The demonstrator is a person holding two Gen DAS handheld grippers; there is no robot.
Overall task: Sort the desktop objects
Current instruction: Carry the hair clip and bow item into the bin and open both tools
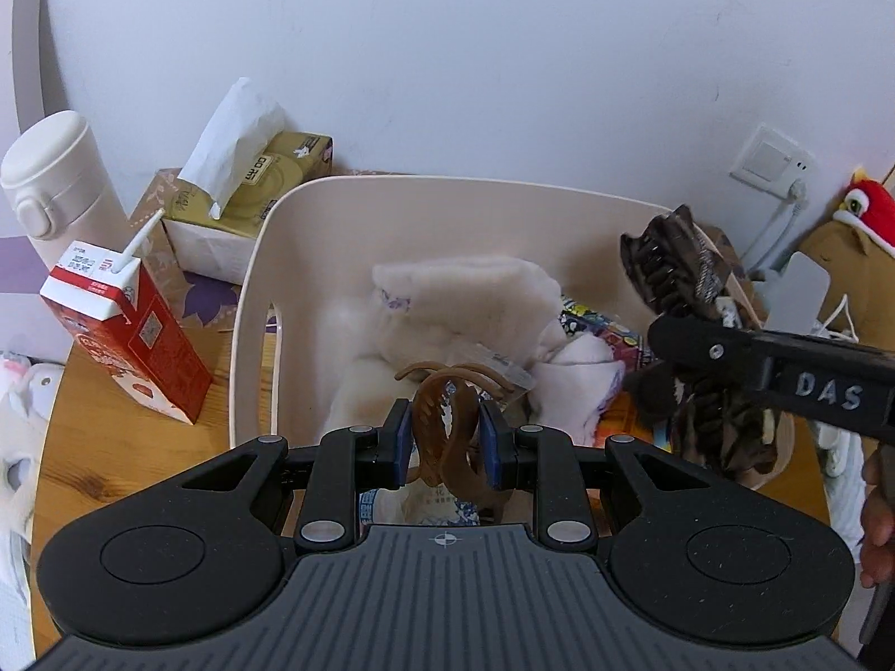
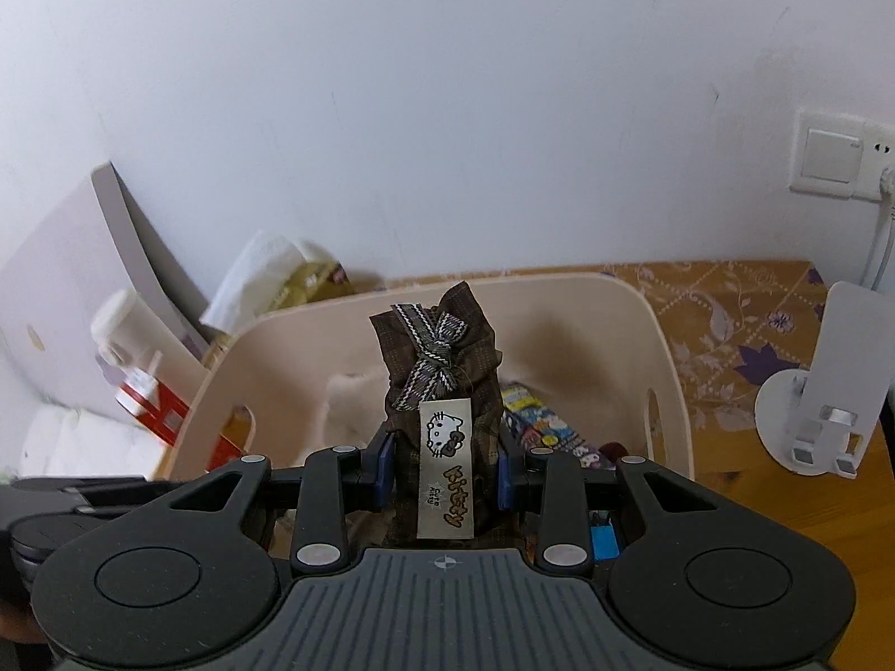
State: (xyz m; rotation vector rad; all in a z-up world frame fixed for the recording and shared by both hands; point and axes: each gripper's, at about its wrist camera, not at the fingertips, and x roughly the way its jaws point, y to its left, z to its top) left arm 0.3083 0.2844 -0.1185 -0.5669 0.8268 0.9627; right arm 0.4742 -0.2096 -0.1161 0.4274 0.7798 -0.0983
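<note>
2 hair clips were in our grip at this moment, 1 in each tool, both held over the cream basket point(image 1: 263, 257). Our left gripper point(image 1: 446, 442) was clenched on a light brown claw clip point(image 1: 447, 419), its blue pads point(image 1: 400, 442) pressing the clip's sides above the near part of the basket. Our right gripper point(image 2: 444, 467) squeezed a dark brown plaid clip with a ribbon bow point(image 2: 442, 369) and a kitty tag, held upright over the basket's near right part; from the left wrist view that same clip point(image 1: 671, 263) stood at the basket's right rim.

Inside the basket we already saw fluffy white cloth point(image 1: 464, 302) and some colourful printed packets point(image 2: 531, 419), so we judged the sorting well under way. Neither clip was let go yet. Outside, on the far left of the table, a red milk carton point(image 1: 128, 330), a tissue box point(image 1: 251, 207) and a white flask point(image 1: 56, 179) remained; whether those belonged in the basket we could not tell.
</note>
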